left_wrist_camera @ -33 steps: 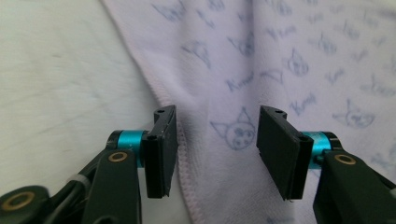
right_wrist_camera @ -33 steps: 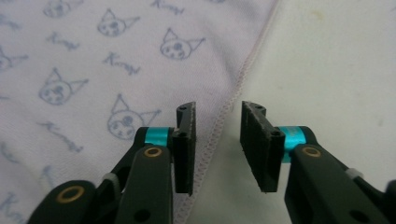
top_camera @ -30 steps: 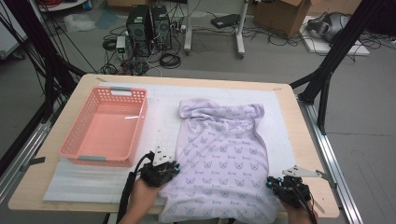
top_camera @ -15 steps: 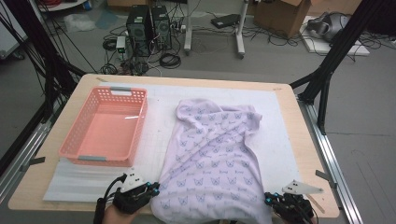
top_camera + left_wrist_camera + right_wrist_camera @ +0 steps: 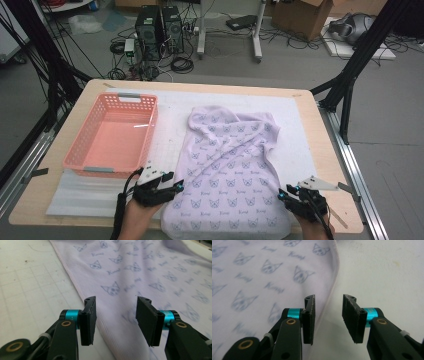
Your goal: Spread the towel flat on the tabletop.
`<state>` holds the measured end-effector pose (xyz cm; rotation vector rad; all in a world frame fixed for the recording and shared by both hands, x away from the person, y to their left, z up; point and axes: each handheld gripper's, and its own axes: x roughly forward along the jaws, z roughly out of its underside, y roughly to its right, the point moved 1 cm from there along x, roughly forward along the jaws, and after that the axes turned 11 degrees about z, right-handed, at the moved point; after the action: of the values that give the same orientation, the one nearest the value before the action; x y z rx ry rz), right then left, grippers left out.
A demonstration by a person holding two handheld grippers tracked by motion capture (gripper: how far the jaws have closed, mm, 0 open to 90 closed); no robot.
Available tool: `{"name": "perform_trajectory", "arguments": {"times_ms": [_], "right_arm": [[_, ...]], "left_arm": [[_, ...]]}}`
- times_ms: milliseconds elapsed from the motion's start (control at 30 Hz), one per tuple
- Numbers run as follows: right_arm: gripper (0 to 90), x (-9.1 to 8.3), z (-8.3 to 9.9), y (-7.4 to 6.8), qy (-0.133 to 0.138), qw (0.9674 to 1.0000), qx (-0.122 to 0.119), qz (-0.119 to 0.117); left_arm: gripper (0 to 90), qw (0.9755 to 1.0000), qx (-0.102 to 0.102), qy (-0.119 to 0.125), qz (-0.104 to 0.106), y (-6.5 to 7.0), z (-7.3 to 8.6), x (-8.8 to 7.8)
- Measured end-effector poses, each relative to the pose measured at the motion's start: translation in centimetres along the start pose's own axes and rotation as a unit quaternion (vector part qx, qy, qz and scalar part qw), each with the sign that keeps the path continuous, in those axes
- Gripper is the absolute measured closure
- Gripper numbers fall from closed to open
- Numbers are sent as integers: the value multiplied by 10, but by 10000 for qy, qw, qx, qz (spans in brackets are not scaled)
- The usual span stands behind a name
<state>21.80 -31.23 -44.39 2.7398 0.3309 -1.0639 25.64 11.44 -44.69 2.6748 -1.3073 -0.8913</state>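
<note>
— Where are the hands?
— Both at the bottom edge of the high view: the left gripper (image 5: 176, 188) at lower left of centre, the right gripper (image 5: 284, 194) at lower right, each pointing up the frame.
— And the jaws?
— Both pairs have just been opening and stand apart, gripping nothing.

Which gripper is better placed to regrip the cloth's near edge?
Left, probably. The left gripper, jaws just opened, straddles the cloth hem; the right gripper, also just opened, sits over bare mat beside the hem.
</note>
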Motion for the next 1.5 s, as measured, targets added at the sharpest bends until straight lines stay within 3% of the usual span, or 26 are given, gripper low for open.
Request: {"name": "perform_trajectory", "arguments": {"times_ms": [67, 133, 167, 233, 267, 400, 600, 700, 733, 800, 833, 933, 1067, 1133, 1167, 1200, 1233, 1267, 1300, 1400, 1500], "right_arm": [[684, 10, -4, -1, -157, 9998, -78, 44], [865, 13, -6, -1, -143, 9997, -99, -143], [870, 12, -5, -2, -150, 9997, -127, -170], [876, 9, -3, -1, -178, 9996, -117, -191], [877, 6, 0, 2, -188, 9995, -89, -224], [878, -7, 13, 10, -184, 9993, 23, -310], [877, -30, 36, 14, -241, 9982, 142, -525], [871, -37, 41, 14, -274, 9977, 191, -591], [859, -39, 41, 13, -254, 9977, 194, -591], [716, -42, 37, 13, -89, 9984, 277, -478], [695, -42, 35, 13, -5, 9984, 360, -436], [644, -35, 25, 13, 136, 9986, 407, -313], [647, -13, 13, 10, -21, 9993, 333, -152], [688, -3, 10, 8, -119, 9997, 200, -118], [725, 1, 9, 7, -152, 9998, 110, -80], [825, 0, 8, 7, -134, 9998, 129, -77], [871, 0, 9, 8, -137, 9996, 126, -216], [875, -1, 10, 8, -151, 9996, 113, -209], [878, -2, 11, 8, -141, 9997, 88, -180], [881, -10, 17, 12, -200, 9996, 89, -197], [882, -21, 27, 15, -237, 9992, 75, -302]], "left_arm": [[497, 9997, -73, -200, -94, -7, -7, 14], [504, 9989, -99, -448, -94, -10, -9, 26], [560, 9989, 45, -439, -130, -8, -8, 29], [824, 9979, 281, -538, -228, -1, -6, 30], [874, 9980, 236, -551, -222, 0, -5, 29], [884, 9978, 191, -628, -128, 6, 4, 12], [883, 9990, 193, -388, 83, 20, 30, -19], [872, 9991, 275, -289, 157, 26, 33, -23], [841, 9992, 287, -227, 166, 26, 31, -23], [662, 9996, 223, -76, 150, 22, 27, -21], [617, 9997, 176, -19, 139, 20, 25, -19], [558, 9999, 96, 1, 96, 11, 16, -9], [530, 9998, -161, -84, 39, -3, 3, 10], [522, 9994, -256, -244, 65, -6, -2, 19], [525, 9992, -237, -314, 60, -5, -2, 24], [532, 9994, -136, -305, 4, -3, -3, 26], [616, 9993, -6, -365, -24, 0, -3, 27], [773, 9988, 145, -461, -125, 3, -2, 27], [858, 9984, 219, -481, -195, 5, -1, 27], [869, 9984, 70, -523, -177, 7, 0, 21], [870, 9985, 43, -538, -14, 10, 6, 10]]}}
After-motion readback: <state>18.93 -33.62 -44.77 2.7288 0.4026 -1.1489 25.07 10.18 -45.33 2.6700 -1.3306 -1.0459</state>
